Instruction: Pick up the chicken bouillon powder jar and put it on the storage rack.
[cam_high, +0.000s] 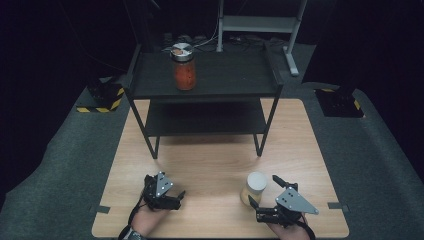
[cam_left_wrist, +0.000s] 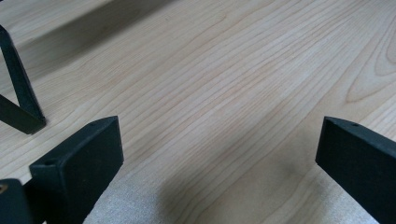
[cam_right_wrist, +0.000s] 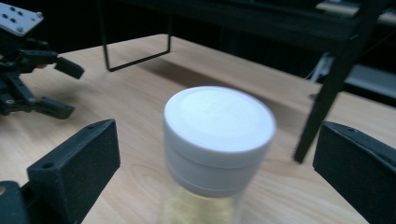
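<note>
A black rack (cam_high: 205, 82) is stood at the table's (cam_high: 210, 160) far edge, a red jar (cam_high: 184, 67) on its top shelf; near the front edge a white-lidded jar (cam_high: 253, 188) is framed by the right gripper (cam_high: 265, 192), jaws apart, untouched; the left gripper (cam_high: 179, 196) is held open over bare wood; an off-centre closure could tip the jar.

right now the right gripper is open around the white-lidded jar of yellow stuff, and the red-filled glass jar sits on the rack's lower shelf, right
Not quite. The red-filled glass jar stands on the black metal rack's top shelf, as the high view shows. The right gripper is indeed open around the white-lidded jar.
</note>
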